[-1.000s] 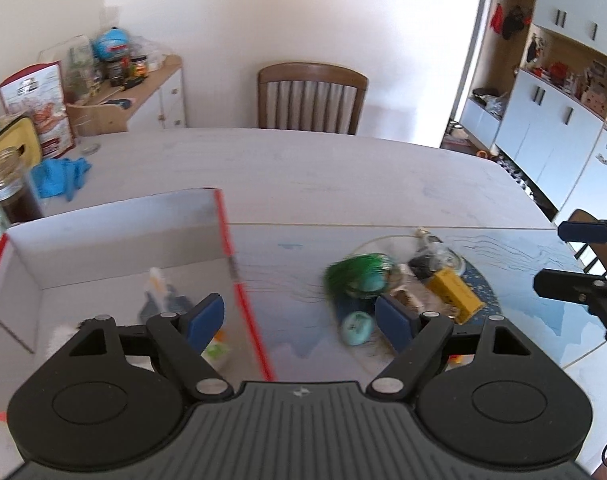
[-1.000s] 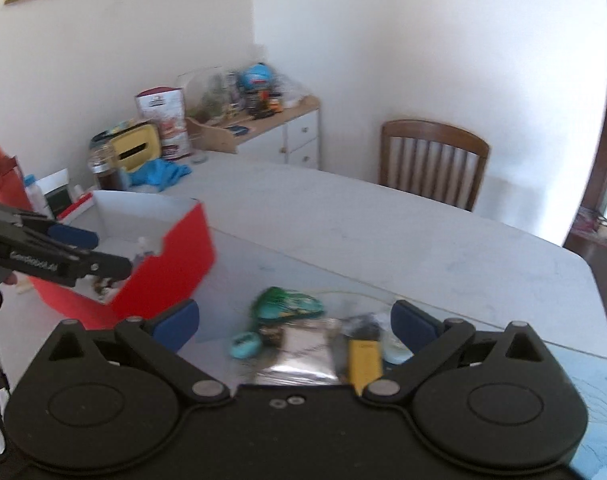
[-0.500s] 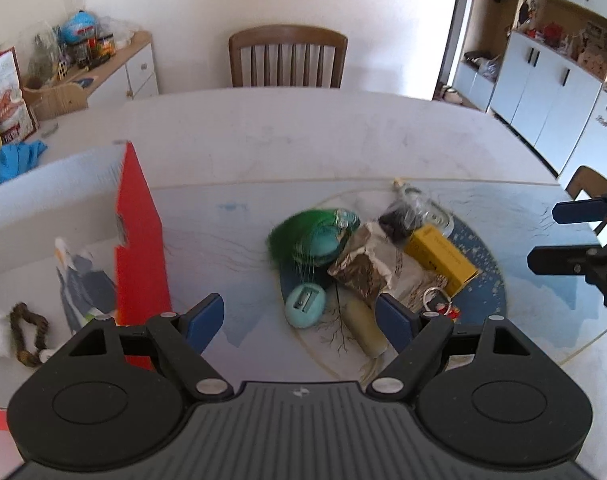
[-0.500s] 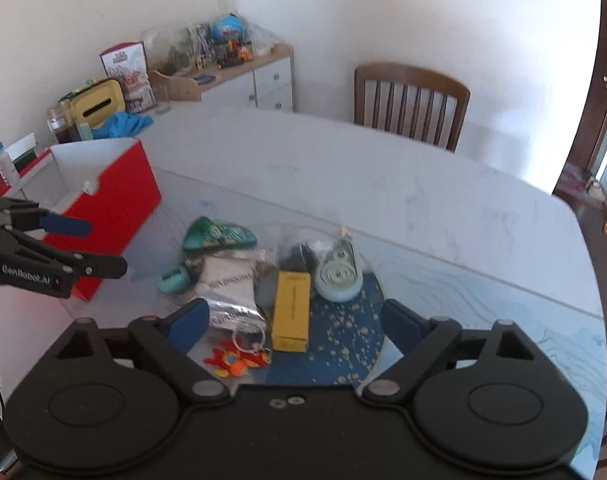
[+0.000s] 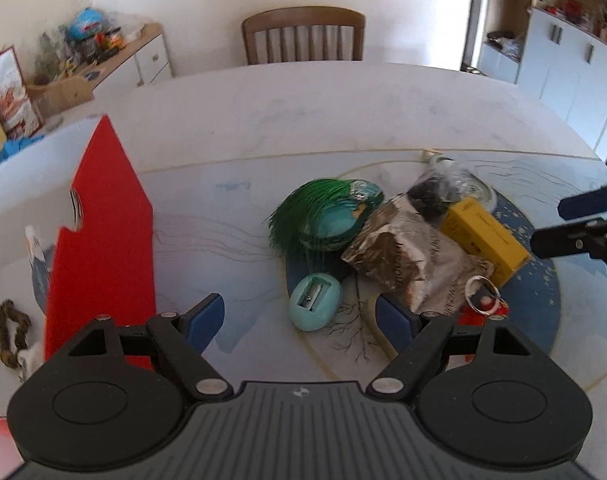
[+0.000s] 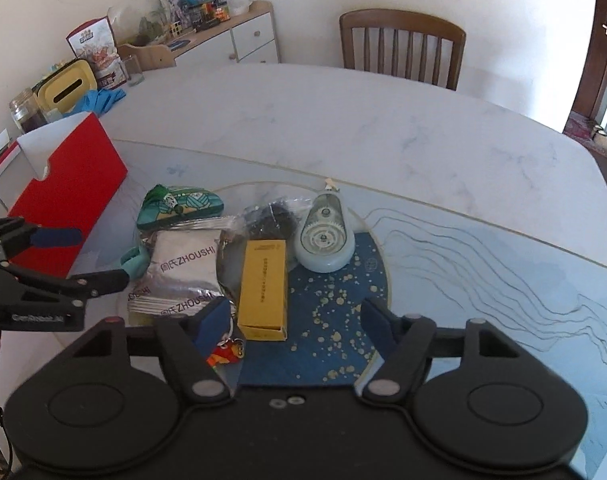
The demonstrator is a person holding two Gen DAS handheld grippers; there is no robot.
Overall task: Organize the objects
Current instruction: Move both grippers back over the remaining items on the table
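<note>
Red box [image 5: 103, 240] left of cluttered yellow carton [image 6: 262, 288]

A pile of small things sits on the table [image 6: 383, 128]. The box [image 6: 67, 196] stands to its left. In the pile, the pencil sharpener [image 5: 314, 302] lies nearest the box, the feather fan [image 5: 327, 216] behind it. The tape dispenser [image 6: 324, 240] lies right of the carton [image 6: 262, 288]. A chair [image 6: 401, 46] stands behind the table.

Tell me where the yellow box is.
In the right wrist view the yellow box lies centre-left on the blue mat, between the silver packet and the tape dispenser.
</note>
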